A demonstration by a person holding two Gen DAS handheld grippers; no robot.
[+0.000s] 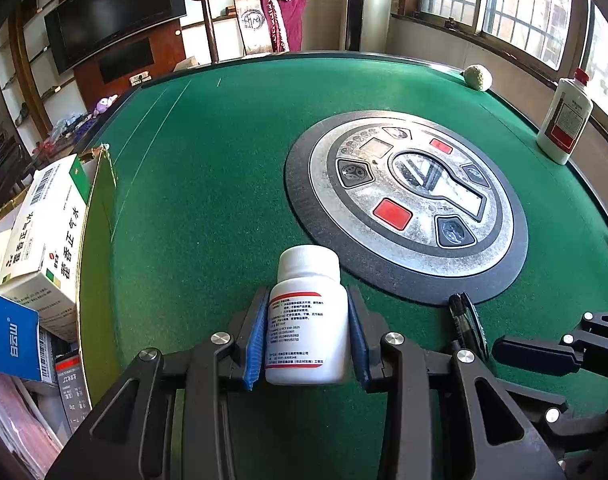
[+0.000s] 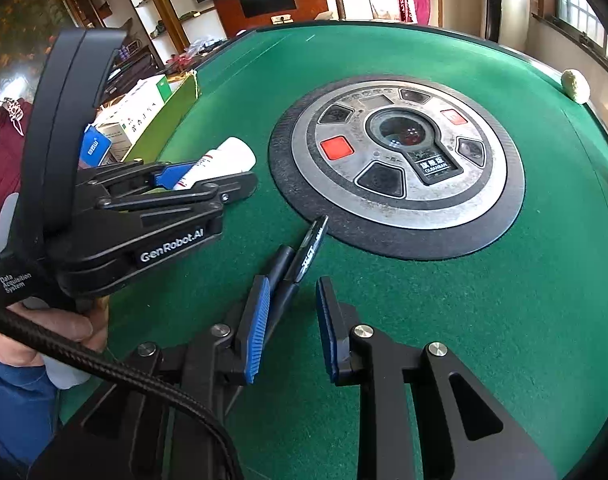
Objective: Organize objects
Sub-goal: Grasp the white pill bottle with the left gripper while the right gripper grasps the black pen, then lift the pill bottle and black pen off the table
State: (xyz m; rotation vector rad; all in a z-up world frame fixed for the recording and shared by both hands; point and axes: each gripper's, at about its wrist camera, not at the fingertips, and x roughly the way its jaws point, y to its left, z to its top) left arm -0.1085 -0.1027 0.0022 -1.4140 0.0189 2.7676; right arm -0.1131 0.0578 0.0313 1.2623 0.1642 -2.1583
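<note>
My left gripper [image 1: 307, 300] is shut on a white pill bottle [image 1: 308, 320] with a red-striped label, holding it upright by its sides just above the green felt table [image 1: 208, 184]. In the right wrist view the same bottle [image 2: 234, 154] pokes out beyond the left gripper [image 2: 208, 178]. Two black pens [image 2: 304, 248] lie side by side on the felt, their near ends by the left pad of my right gripper [image 2: 294, 286]. Its pads stand apart with felt showing between them, and the right pad touches nothing. The pens [image 1: 468, 326] also show in the left wrist view.
A round grey control panel [image 1: 408, 200] with red buttons fills the table's middle. An open cardboard box [image 1: 100, 216] with medicine cartons stands at the left edge. A white bottle with a red cap [image 1: 566, 120] and a pale ball [image 1: 478, 77] sit far right. A person [image 2: 0, 148] sits left.
</note>
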